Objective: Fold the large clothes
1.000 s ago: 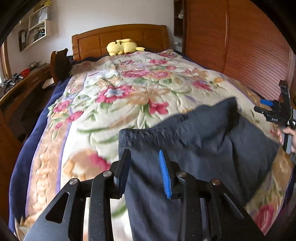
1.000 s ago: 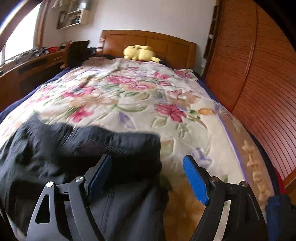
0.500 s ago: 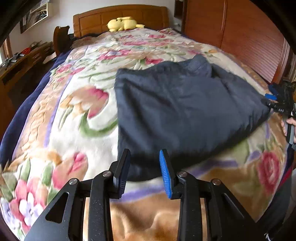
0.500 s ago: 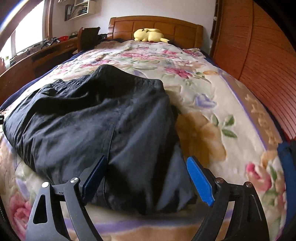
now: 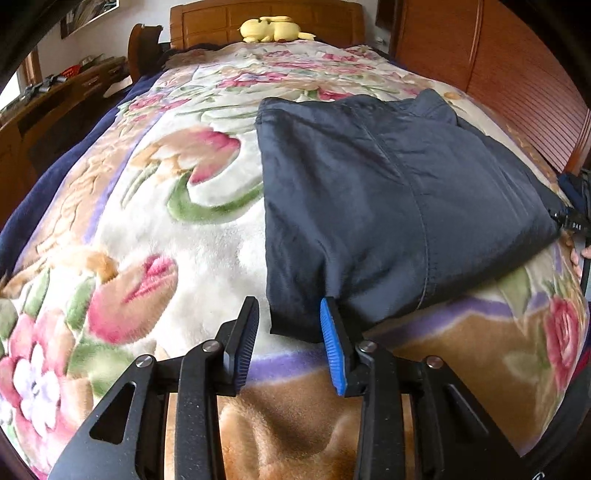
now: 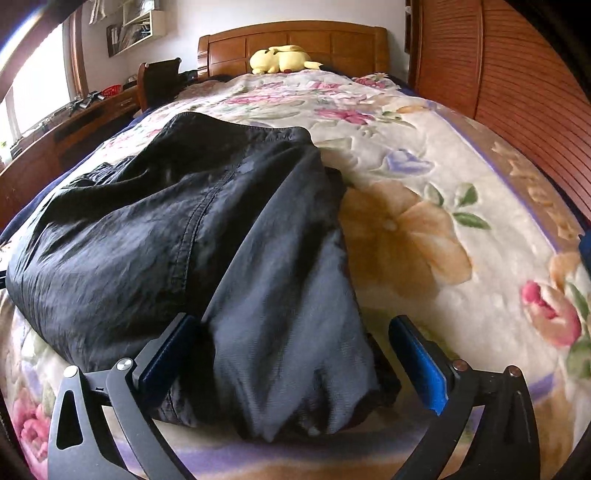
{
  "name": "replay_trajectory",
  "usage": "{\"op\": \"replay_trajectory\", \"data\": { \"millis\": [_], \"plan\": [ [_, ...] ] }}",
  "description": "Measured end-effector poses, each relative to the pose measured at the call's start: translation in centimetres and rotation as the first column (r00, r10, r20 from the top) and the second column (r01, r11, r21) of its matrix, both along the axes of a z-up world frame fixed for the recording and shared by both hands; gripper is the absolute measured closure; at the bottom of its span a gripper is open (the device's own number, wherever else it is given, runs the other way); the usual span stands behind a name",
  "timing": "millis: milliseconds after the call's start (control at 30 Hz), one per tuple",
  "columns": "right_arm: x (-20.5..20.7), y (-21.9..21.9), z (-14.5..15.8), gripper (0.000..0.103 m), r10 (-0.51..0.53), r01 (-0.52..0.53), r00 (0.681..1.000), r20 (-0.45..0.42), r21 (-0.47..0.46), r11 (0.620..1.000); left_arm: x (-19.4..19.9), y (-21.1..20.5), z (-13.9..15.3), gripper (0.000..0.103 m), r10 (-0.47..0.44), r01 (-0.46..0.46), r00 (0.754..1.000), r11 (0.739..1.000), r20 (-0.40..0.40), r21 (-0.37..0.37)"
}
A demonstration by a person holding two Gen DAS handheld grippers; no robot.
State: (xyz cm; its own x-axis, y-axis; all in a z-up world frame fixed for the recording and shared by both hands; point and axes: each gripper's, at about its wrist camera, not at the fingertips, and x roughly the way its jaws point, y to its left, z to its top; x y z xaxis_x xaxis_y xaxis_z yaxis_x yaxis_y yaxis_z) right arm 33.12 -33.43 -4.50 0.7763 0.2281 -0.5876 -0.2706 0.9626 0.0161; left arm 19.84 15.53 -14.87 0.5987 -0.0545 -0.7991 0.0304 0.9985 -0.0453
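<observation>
The dark navy garment (image 5: pixel 388 199), folded into a thick wrinkled bundle, lies on the floral bed (image 5: pixel 155 206); the left gripper (image 5: pixel 291 345) stands narrowly parted, while the right gripper (image 6: pixel 295 358) has just been opening wide, both pressing nothing.

Wide bed with carved wooden headboard (image 5: pixel 266 16), covered by plush cream blanket with pink and orange flowers (image 5: pixel 207 236). Lying on blanket: folded dark navy garment of thin creased fabric (image 5: pixel 388 206) toward near end; yellow plush toy (image 6: pixel 280 59) far off, up against headboard.
</observation>
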Motion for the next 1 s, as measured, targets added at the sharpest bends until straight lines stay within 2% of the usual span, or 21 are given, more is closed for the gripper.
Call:
{"op": "replay_trajectory", "data": {
  "millis": [233, 500, 567, 633, 700, 733, 767, 800, 867, 1000],
  "plan": [
    [-0.1, 0.2, -0.2, 0.001, -0.001, 0.001, 1.000, 0.002, -0.004, 1.000, 0.1, 0.1, -0.5, 0.066, 0.006, -0.006, 1.000, 1.000, -0.016, -0.019],
    [-0.2, 0.7, -0.4, 0.001, -0.009, 0.009, 1.000, 0.000, -0.031, 0.999, 0.4, -0.6, -0.5, 0.067, -0.015, 0.016, 1.000, 0.999, -0.013, 0.035],
    [0.0, 0.7, -0.4, 0.001, -0.007, 0.006, 1.000, -0.018, -0.029, 1.000, 0.4, -0.6, -0.4, 0.082, -0.037, 0.037, 0.999, 0.999, -0.010, 0.016],
    [0.4, 0.5, -0.3, 0.002, -0.003, 0.003, 0.998, -0.061, -0.010, 1.000, 0.2, -0.6, -0.1, 0.090, -0.049, 0.049, 0.999, 0.999, 0.009, 0.006],
    [0.2, 0.6, 0.1, 0.023, 0.049, -0.047, 0.995, -0.086, 0.027, 0.999, -0.3, -0.7, 0.5, 0.093, -0.052, 0.051, 0.998, 0.999, 0.032, 0.017],
    [-0.2, 1.0, 0.4, 0.043, 0.080, -0.078, 0.993, -0.088, 0.023, 0.997, -0.7, -0.7, 1.1, 0.095, -0.048, 0.047, 0.997, 0.999, 0.053, 0.024],
    [-0.6, 1.6, 0.7, 0.063, 0.087, -0.088, 0.993, -0.083, -0.017, 0.996, -1.2, -0.7, 1.7, 0.096, -0.046, 0.044, 0.996, 0.999, 0.078, 0.028],
    [-1.2, 2.2, 1.1, 0.074, 0.086, -0.091, 0.994, -0.070, -0.075, 0.993, -1.9, -0.5, 2.7, 0.096, -0.040, 0.037, 0.993, 0.999, 0.114, 0.023],
    [-2.2, 2.7, 1.9, 0.083, 0.097, -0.102, 0.994, -0.048, -0.127, 0.987, -3.0, -0.6, 4.3, 0.097, -0.040, 0.038, 0.986, 0.999, 0.160, 0.011],
    [-4.2, 2.3, 3.6, 0.088, 0.106, -0.103, 0.994, 0.010, -0.138, 0.985, -4.6, -1.7, 6.2, 0.097, -0.065, 0.059, 0.979, 0.998, 0.194, 0.036]
  ]
}}
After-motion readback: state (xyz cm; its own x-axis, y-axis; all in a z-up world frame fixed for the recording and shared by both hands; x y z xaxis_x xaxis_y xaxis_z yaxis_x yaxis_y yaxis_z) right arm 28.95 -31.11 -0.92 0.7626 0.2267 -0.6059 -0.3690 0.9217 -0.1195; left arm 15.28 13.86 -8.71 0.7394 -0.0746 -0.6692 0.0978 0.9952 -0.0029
